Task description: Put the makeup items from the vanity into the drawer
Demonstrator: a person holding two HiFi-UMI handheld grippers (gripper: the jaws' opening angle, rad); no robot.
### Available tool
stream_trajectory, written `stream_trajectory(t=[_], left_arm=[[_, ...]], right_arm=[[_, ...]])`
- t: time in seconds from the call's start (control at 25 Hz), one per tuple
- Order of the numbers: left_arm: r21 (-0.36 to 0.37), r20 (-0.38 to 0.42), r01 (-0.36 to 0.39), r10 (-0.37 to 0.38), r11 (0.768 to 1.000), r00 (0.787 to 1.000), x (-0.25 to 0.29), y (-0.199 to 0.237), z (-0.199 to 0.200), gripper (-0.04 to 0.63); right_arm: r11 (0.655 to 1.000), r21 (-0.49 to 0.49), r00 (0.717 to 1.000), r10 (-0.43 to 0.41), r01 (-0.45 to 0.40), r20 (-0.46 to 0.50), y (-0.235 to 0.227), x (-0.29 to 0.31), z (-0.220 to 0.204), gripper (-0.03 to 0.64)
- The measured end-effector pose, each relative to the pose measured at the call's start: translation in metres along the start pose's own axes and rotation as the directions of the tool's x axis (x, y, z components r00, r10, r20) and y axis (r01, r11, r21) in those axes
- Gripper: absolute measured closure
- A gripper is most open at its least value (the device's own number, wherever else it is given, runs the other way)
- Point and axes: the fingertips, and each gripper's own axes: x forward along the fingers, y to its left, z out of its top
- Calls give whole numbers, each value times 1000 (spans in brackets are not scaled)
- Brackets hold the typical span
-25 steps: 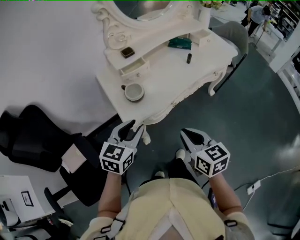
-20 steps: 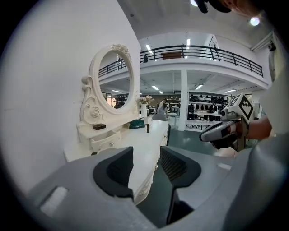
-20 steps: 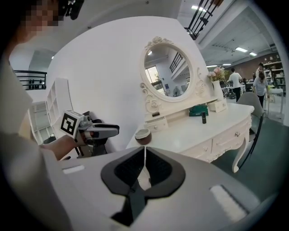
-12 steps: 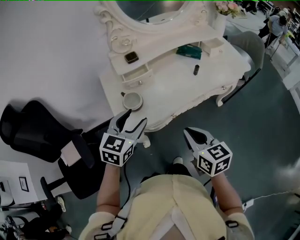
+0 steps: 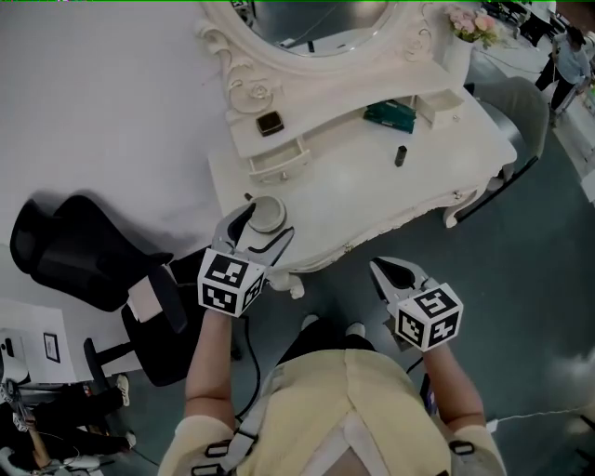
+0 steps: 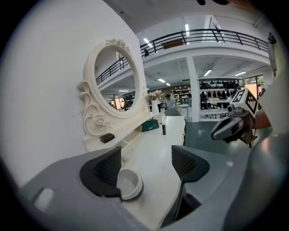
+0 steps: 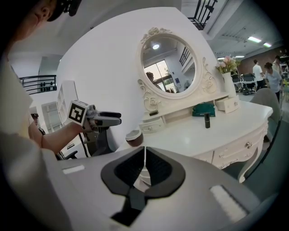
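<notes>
1. Black office chair: stands on the floor left of the desk, against the white wall.
2. Left gripper: held at the desk's front left corner. Its fingers are spread wide and opening further, and the pads do not press on anything.
3. Round white jar: sits on the desk at that corner, between the spread fingers. In the left gripper view it lies close beside the left finger, partly behind it; contact cannot be told.
4. Black compact: lies on the raised shelf below the mirror.
5. Small drawer: set just under that shelf, shown shut.
6. Green box: lies flat at the back of the desk, right of the mirror's middle.
7. Small black tube: stands upright on the open desk top, near the green box but apart from it.
8. Right gripper: held over the floor in front of the desk. Its fingers are pressed together with nothing between them.
9. Flower vase: stands at the desk's back right corner.
</notes>
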Motion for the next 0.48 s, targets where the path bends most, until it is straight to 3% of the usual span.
stream_trajectory(t=[0.2, 0.48], left_arm=[[44, -44, -35, 36, 998, 998, 16, 45, 6, 233], [97, -86, 32, -23, 995, 996, 63, 105, 19, 233]], right_arm=[[1000, 3, 999, 24, -24, -23, -5, 18, 4, 603], [999, 15, 999, -31, 32, -40, -28, 43, 22, 603]])
